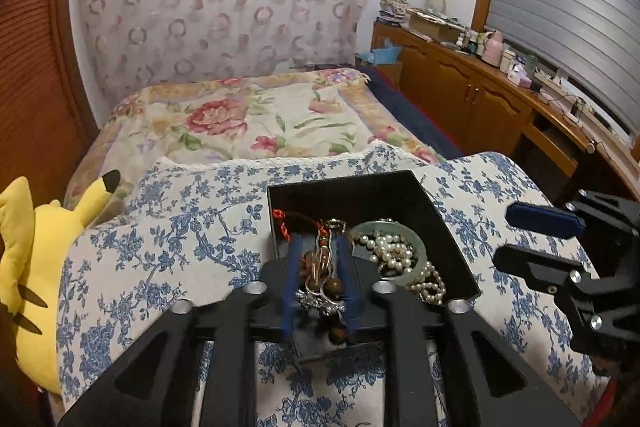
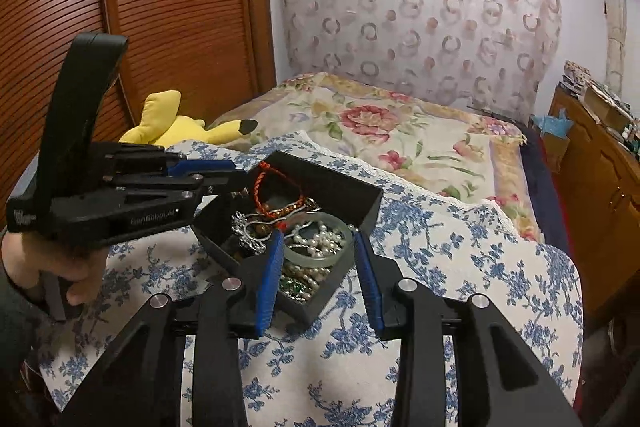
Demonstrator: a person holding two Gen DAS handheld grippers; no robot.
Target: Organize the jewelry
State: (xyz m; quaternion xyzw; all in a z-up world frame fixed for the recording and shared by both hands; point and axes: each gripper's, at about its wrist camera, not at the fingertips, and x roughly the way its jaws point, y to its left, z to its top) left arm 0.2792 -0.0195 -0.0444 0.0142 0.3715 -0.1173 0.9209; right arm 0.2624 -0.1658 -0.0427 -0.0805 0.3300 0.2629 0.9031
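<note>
A black open box [image 1: 360, 193] [image 2: 352, 193] sits on a blue-flowered cloth and holds tangled jewelry: a pale green jade bangle [image 1: 420, 243] [image 2: 308, 257], a pearl necklace [image 1: 394, 251] [image 2: 326, 239], a red braided cord [image 1: 282, 223] [image 2: 266, 183] and a silver brooch [image 2: 244, 227]. My left gripper [image 1: 320, 247] [image 2: 224, 173] is over the box's near left part, its jaws narrowed around a bundle of brown beads and silver chain [image 1: 322, 279]. My right gripper [image 2: 318, 241] [image 1: 516, 231] is open and empty, its fingertips either side of the bangle.
The box rests on a blue-flowered cushion [image 1: 180, 227] [image 2: 460, 247] on a bed with a floral quilt [image 1: 248, 119]. A yellow plush toy [image 1: 36, 259] [image 2: 176, 127] lies at the left. A wooden cabinet [image 1: 480, 95] with clutter stands at the right.
</note>
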